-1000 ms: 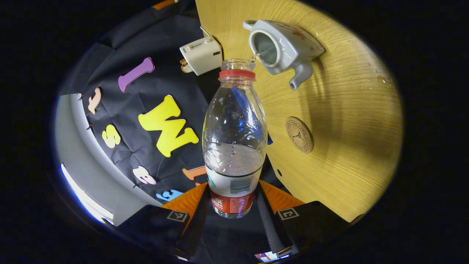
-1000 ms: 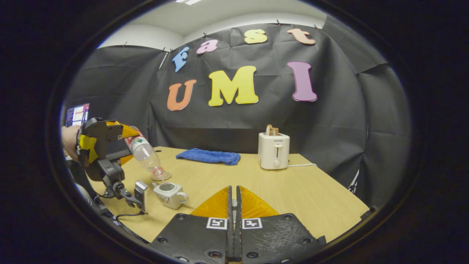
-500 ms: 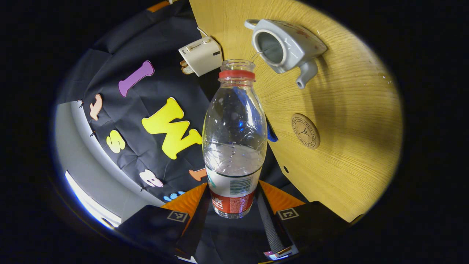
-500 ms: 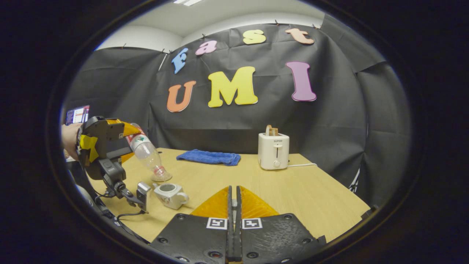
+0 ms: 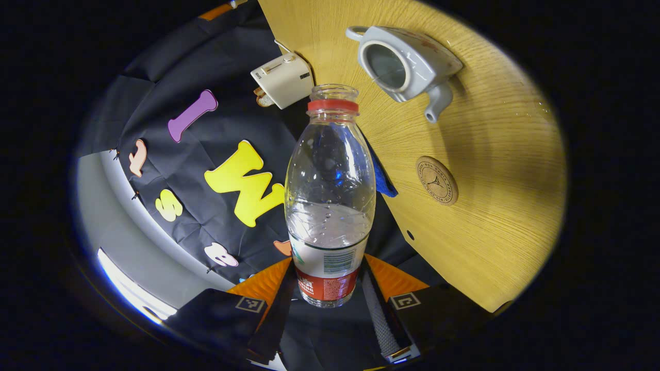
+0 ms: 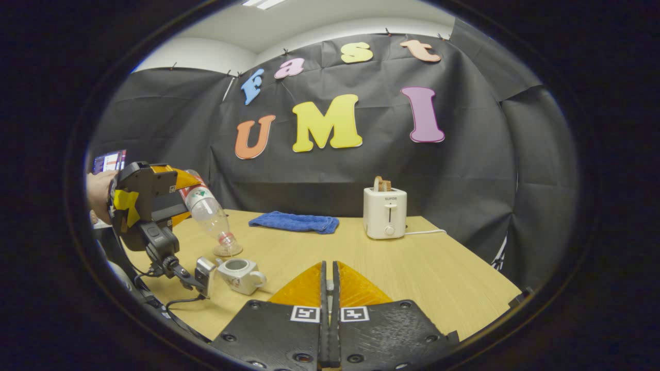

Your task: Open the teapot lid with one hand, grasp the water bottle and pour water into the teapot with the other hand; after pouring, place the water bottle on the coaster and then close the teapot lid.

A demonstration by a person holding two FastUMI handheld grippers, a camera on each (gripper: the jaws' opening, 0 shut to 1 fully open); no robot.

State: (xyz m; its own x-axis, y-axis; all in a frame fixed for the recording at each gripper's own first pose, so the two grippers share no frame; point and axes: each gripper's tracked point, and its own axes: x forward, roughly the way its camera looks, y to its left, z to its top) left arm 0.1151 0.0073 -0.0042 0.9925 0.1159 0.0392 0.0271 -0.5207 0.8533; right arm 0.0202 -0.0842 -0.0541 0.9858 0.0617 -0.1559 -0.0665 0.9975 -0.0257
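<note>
My left gripper (image 5: 329,288) is shut on the base of a clear water bottle (image 5: 330,196) with a red neck ring, partly filled and uncapped. The bottle tilts mouth-down toward the open white teapot (image 5: 407,62), its mouth just above and beside the opening. In the right gripper view the bottle (image 6: 209,214) slants down over the lidless teapot (image 6: 240,273), held by the left gripper (image 6: 149,201) and a hand. My right gripper (image 6: 328,278) hangs above the table with its fingers together on a small pale sliver, the teapot lid. A round cork coaster (image 5: 436,180) lies near the teapot.
A white toaster (image 6: 384,213) with its cord stands at the back of the wooden table (image 6: 412,268). A folded blue cloth (image 6: 294,221) lies at the back, left of the toaster. A black cable hangs under the left gripper at the table's left edge.
The bottle has lifted slightly and its mouth has drawn back from the teapot opening. The thin stream of water has dwindled. My right gripper has stayed still.
</note>
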